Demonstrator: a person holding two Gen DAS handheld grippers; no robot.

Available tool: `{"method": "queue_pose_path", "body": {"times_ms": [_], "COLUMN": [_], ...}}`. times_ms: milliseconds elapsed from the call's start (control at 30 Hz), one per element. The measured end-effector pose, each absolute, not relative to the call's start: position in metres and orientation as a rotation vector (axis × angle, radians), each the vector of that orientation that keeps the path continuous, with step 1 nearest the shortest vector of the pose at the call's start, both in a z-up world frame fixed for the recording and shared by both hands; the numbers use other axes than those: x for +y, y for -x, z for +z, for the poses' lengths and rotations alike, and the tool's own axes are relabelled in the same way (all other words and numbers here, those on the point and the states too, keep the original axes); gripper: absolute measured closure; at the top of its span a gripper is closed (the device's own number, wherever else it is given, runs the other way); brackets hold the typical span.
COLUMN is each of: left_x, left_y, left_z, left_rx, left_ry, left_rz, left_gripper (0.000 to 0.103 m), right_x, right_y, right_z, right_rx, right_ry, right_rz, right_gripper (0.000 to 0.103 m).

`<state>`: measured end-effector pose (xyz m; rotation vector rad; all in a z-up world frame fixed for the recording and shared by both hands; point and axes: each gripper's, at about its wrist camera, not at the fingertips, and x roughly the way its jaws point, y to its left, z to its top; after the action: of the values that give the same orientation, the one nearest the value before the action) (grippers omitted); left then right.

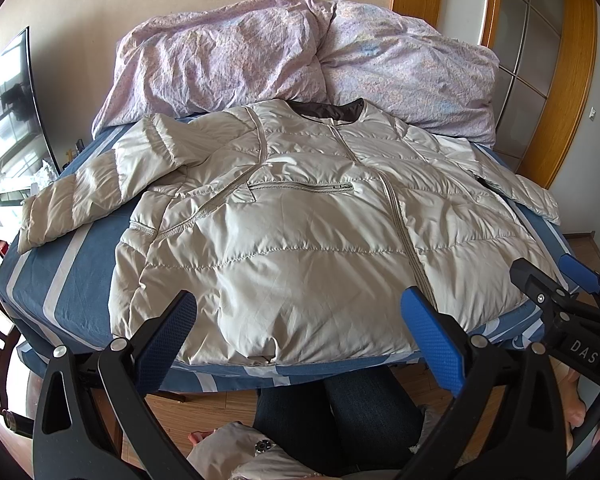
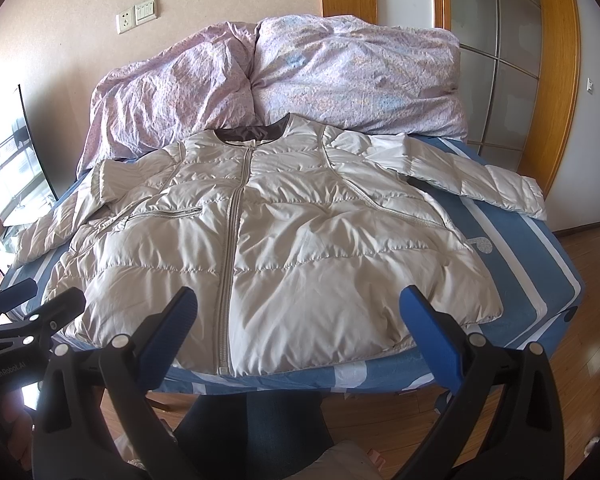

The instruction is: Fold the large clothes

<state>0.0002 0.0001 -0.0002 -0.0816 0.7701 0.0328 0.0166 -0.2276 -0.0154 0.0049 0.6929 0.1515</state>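
On the bed (image 1: 72, 280), the jacket (image 1: 300, 232) lies flat, front up, sleeves spread. Your left tool (image 1: 298, 316) and right tool (image 2: 298, 316) hang spread wide, holding nothing, above its hem. Folding not started; next, grab a sleeve (image 2: 480, 184).

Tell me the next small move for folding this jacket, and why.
Probably bring the left gripper to the left sleeve and fold it across the chest. The jacket lies flat, zipped, face up on the bed, both sleeves spread outward, and both grippers' jaws are open and empty.
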Motion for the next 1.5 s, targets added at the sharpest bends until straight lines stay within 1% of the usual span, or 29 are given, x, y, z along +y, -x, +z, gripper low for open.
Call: {"method": "queue_pose_path", "body": {"times_ms": [1500], "left_x": [0.0001], "left_y": [-0.0005], "left_z": [-0.0005], "left_rx": [0.771], "left_ry": [0.081], "left_rz": [0.033], "left_gripper": [0.001], "right_x": [-0.2293], "right_y": [-0.0195], "right_z": [-0.0162], "right_rx": [0.695], "right_ry": [-0.01], "right_rz": [0.145], "right_gripper": [0.002]}}
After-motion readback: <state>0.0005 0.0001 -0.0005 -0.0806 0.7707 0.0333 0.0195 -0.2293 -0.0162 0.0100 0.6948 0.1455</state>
